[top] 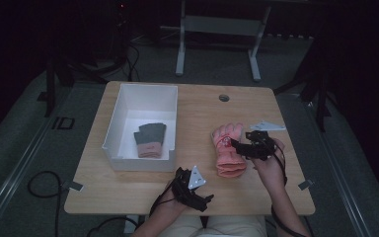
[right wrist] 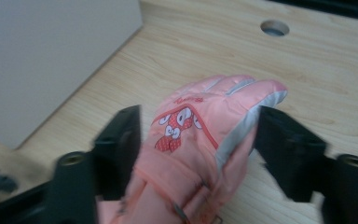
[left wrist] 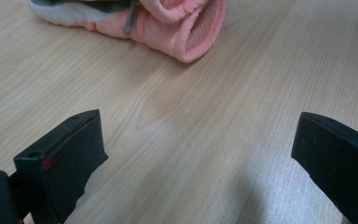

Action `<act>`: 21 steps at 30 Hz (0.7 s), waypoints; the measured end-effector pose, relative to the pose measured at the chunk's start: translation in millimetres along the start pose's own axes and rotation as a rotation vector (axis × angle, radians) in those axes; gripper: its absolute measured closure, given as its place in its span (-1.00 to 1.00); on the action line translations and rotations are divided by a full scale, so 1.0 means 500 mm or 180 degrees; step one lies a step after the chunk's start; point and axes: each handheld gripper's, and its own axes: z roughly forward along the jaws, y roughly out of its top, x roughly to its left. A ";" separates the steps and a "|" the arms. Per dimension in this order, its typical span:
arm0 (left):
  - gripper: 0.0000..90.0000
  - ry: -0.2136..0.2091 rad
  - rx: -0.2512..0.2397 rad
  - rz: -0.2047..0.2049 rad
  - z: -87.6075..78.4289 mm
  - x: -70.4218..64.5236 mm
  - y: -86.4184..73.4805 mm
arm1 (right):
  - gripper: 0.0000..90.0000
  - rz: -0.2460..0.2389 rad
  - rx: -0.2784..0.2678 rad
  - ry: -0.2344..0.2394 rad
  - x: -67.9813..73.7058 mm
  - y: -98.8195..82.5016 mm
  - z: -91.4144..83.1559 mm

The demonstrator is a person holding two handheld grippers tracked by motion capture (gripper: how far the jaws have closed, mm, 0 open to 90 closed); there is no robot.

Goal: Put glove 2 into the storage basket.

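Note:
A pink glove [top: 229, 150] with a cartoon patch lies flat on the wooden table [top: 197, 111], fingers pointing away from me. My right gripper [top: 242, 144] comes at it from the right. In the right gripper view its jaws stand open on either side of the glove [right wrist: 200, 135], around the palm, and the gripper [right wrist: 198, 116] grips nothing. My left gripper [top: 201, 199] rests near the table's front edge, open and empty [left wrist: 196, 135]. The rolled cuff of the glove [left wrist: 177, 23] lies just ahead of it.
A white box [top: 121, 106] stands on the left half of the table and holds a grey glove with a pink cuff [top: 150, 139]. Its side wall [right wrist: 51, 56] rises to the left of the pink glove. A round cable hole [top: 224, 98] lies near the far edge.

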 end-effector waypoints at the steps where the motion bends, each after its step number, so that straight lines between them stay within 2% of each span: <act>1: -0.95 -0.0018 -0.0019 -0.0006 -0.001 0.000 0.002 | -0.41 0.0001 -0.0030 0.0044 -0.004 -0.002 -0.008; 3: -0.95 -0.0019 -0.0066 -0.0006 -0.005 -0.001 0.007 | -0.53 -0.0004 -0.0075 0.0096 -0.015 -0.008 -0.025; 5: -0.95 -0.0008 -0.0112 0.0002 -0.011 -0.001 0.016 | -0.65 -0.0040 -0.0156 0.0221 -0.031 -0.017 -0.044; 7: -0.95 -0.0038 -0.0153 -0.0019 -0.015 0.000 0.027 | -0.63 -0.0160 -0.0256 0.0283 -0.043 -0.027 -0.056; 10: -0.95 -0.0085 -0.0177 -0.0001 -0.019 0.002 0.042 | -0.64 -0.0348 -0.0265 0.0414 -0.058 -0.042 -0.069; 12: -0.95 -0.0154 -0.0219 -0.0030 -0.019 0.002 0.058 | -0.68 -0.0459 -0.0227 0.0428 -0.066 -0.052 -0.071; 13: -0.95 -0.0171 -0.0230 -0.0004 -0.020 0.004 0.069 | -0.69 -0.0482 -0.0201 0.0438 -0.070 -0.056 -0.071; 17: -0.95 -0.0215 -0.0285 0.0023 -0.018 0.009 0.104 | -0.69 -0.0459 -0.0153 0.0528 -0.082 -0.069 -0.067; 21: -0.95 -0.0245 -0.0327 0.0065 -0.010 0.023 0.145 | -0.69 -0.0368 -0.0123 0.0488 -0.088 -0.071 -0.064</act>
